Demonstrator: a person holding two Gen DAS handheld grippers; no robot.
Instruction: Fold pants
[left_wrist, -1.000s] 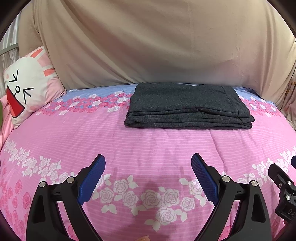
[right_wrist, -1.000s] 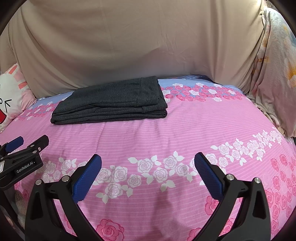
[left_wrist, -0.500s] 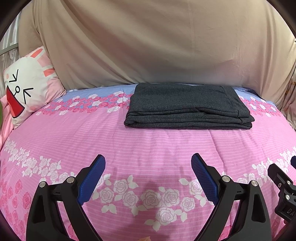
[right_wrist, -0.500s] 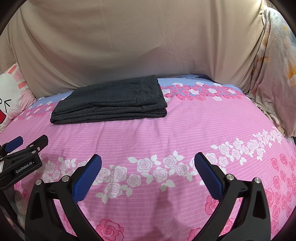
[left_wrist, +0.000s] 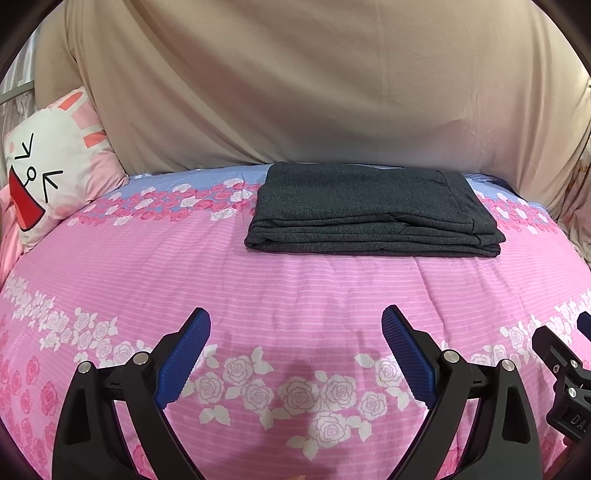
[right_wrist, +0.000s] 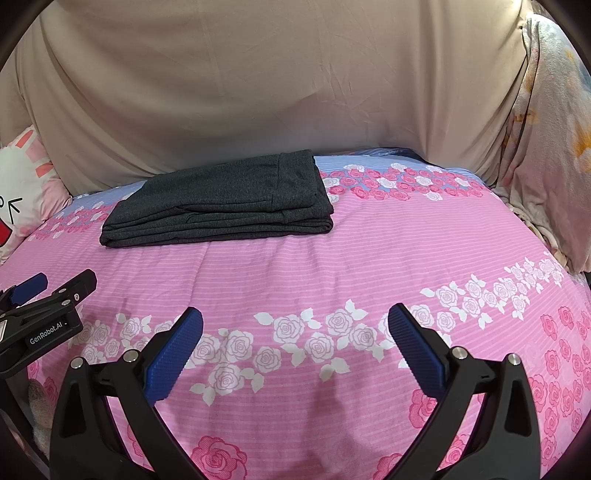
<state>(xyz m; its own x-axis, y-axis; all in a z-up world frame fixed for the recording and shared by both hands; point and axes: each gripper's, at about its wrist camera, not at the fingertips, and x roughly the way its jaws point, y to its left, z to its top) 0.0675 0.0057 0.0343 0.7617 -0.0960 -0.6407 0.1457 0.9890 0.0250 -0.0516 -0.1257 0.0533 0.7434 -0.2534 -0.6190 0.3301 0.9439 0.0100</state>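
Note:
The dark grey pants (left_wrist: 373, 212) lie folded in a flat rectangular stack at the far side of the pink floral bed cover (left_wrist: 295, 288). They also show in the right wrist view (right_wrist: 221, 199), far left of centre. My left gripper (left_wrist: 295, 321) is open and empty, well short of the pants, above the rose band. My right gripper (right_wrist: 295, 317) is open and empty, also back from the pants. The left gripper's body (right_wrist: 40, 314) shows at the left edge of the right wrist view, and the right gripper's body (left_wrist: 565, 373) at the right edge of the left wrist view.
A beige sheet (left_wrist: 295, 92) hangs behind the bed. A white and pink cartoon rabbit pillow (left_wrist: 51, 166) leans at the far left. A pale floral quilt (right_wrist: 546, 147) is bunched at the bed's right side.

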